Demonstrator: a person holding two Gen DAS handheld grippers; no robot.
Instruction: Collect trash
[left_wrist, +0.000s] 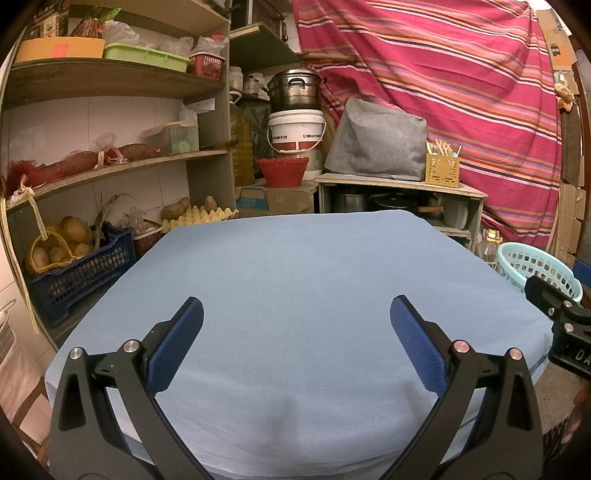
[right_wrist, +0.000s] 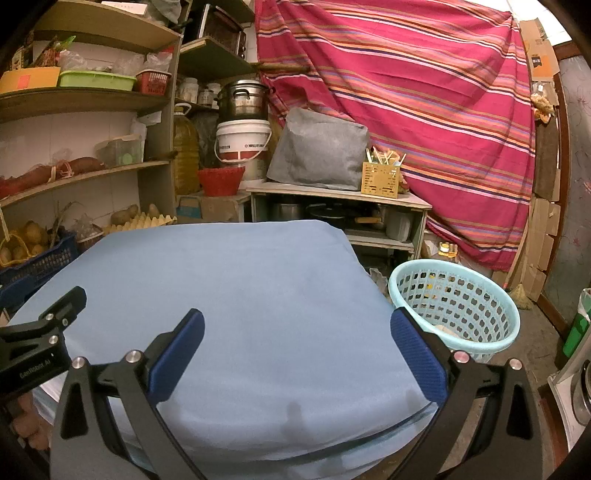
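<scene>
Trash basket (right_wrist: 456, 306): pale turquoise plastic, round, perforated walls, standing on the floor just beside the right-hand edge of the blue-covered table (right_wrist: 229, 295). Something pale lies at its bottom; cannot tell what. In the left wrist view only part of its rim (left_wrist: 535, 266) shows.

Left gripper (left_wrist: 295, 325) hovers over the table cloth, blue pads (left_wrist: 177, 343) spread wide, nothing between them. Right gripper (right_wrist: 295, 328) likewise held above the cloth, jaws apart and empty, its right finger nearest the basket.

Count: one basket, two grippers, one table.
</scene>
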